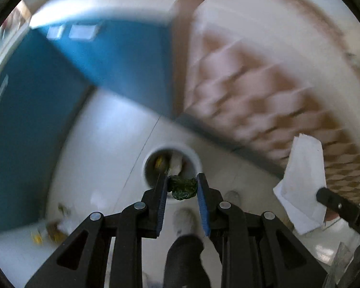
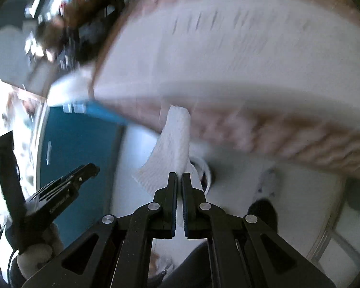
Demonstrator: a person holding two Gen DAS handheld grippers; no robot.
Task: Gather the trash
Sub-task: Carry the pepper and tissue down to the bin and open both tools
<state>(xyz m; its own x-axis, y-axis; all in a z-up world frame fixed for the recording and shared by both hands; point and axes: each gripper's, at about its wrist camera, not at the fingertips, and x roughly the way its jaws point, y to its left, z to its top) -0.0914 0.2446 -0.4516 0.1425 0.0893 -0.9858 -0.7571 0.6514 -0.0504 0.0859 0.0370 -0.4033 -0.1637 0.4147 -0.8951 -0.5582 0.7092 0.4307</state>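
Above the round white floor bin (image 1: 172, 165), the left gripper (image 1: 182, 184) is clamping a crumpled dark-green wrapper (image 1: 182, 187) for release, while the right gripper (image 2: 179, 180) is pinching a white paper towel (image 2: 174, 148).

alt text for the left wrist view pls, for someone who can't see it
The left gripper holds a crumpled dark green wrapper above a white bin that already has trash in it. At right, the right gripper carries a white paper towel. The background is motion-blurred: blue wall, white floor.
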